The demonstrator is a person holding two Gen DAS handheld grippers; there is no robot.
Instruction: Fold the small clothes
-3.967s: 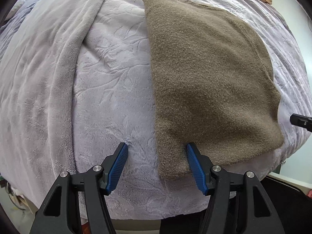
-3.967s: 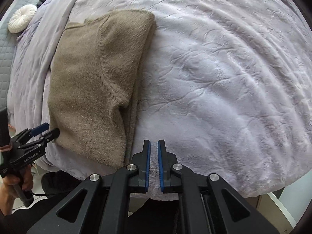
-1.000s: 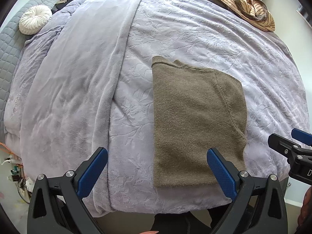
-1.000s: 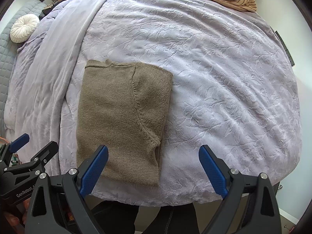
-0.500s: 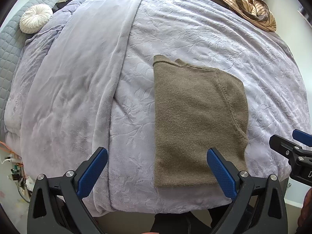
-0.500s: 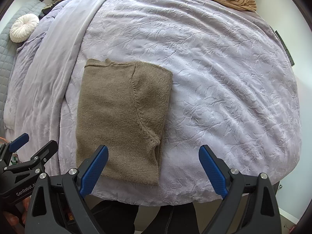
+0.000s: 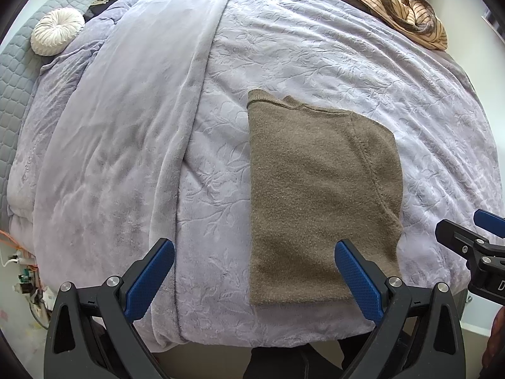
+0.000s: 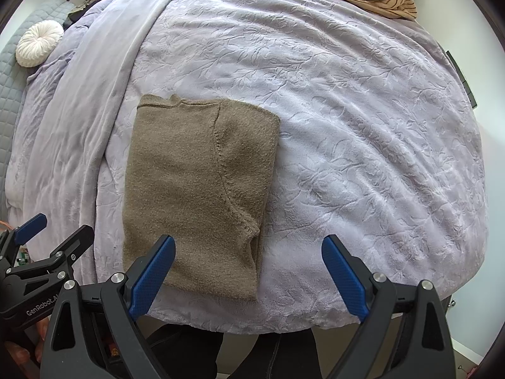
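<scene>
My right hand-held gripper (image 7: 473, 237) runs off the right edge of the left wrist view, its label cut after one letter, and my hand (image 8: 19, 352) on the left hand-held gripper (image 8: 52, 232) shows only as fingertips at the right wrist view's lower left corner. The striped clothes pile (image 7: 407, 12) is cropped by the top edge. The folded sweater (image 8: 195, 189) hides its own lower layers.

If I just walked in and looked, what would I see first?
First you'd spot the brown sweater, folded into a neat rectangle on the near part of the big lilac blanket. Next come the left gripper and the right gripper, both wide open above the bed's near edge and holding nothing. Far off, a striped garment lies crumpled at the back right and a round white cushion sits at the back left.
</scene>
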